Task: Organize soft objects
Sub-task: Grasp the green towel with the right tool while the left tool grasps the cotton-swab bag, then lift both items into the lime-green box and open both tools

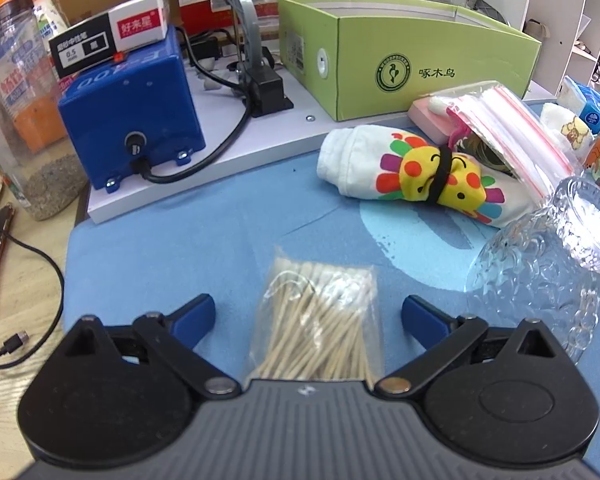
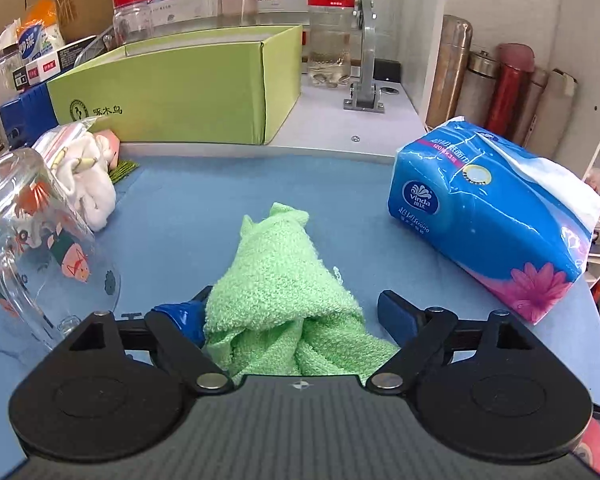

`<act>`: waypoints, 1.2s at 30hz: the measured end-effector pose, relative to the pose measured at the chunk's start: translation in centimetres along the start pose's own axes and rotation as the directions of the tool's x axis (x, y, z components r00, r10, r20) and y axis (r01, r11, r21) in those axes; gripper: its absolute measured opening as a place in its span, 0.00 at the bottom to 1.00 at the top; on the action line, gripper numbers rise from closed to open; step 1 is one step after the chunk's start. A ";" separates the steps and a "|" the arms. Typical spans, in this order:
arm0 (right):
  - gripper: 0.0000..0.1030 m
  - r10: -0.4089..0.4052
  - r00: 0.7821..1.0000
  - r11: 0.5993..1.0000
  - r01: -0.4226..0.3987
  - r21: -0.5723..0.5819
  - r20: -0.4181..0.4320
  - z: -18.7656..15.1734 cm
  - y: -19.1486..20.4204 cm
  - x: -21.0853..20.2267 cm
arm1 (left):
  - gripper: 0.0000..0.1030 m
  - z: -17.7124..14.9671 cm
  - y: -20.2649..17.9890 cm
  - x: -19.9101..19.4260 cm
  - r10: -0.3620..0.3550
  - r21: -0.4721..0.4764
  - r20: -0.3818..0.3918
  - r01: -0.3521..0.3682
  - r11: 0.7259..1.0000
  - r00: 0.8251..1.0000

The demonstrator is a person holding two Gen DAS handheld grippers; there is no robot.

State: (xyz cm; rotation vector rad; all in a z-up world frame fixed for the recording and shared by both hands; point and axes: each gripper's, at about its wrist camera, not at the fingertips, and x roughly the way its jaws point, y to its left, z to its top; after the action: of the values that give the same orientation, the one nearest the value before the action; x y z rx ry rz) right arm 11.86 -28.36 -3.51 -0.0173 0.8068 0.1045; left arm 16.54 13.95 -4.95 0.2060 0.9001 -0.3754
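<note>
Left gripper [image 1: 307,316]: jaws apart, straddling a bag of cotton swabs [image 1: 314,320] lying on the blue mat [image 1: 172,248]. Right gripper [image 2: 290,312]: jaws apart around a green towel [image 2: 284,280]. Farther off, a tissue pack [image 2: 484,216]; the green box [image 2: 188,92] stands behind.

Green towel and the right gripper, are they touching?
Touching. In the right wrist view the green towel overlaps one blue fingertip of the open right gripper; the other is apart.
</note>
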 end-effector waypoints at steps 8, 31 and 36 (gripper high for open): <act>0.57 0.000 1.000 1.000 0.000 0.006 0.027 -0.2 0.3 -0.3 | 0.41 0.0 -0.5 -1.6 0.018 -0.029 -0.001 -0.018 0.999 1.000; 0.23 0.232 0.900 0.972 -0.231 -0.048 0.369 17.5 3.4 -4.2 | 0.36 19.0 -2.6 -5.7 0.041 -0.091 0.211 -0.022 0.996 0.977; 0.23 0.239 0.927 0.971 -0.231 -0.062 0.289 21.3 4.8 1.7 | 0.36 24.1 -5.5 0.2 -0.021 -0.047 0.186 0.030 0.998 0.982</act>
State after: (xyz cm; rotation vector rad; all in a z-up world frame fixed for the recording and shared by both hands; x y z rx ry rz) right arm 27.89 -22.29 10.07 0.0691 0.5052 0.3375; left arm 31.86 0.91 9.48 0.1116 0.7278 -0.3894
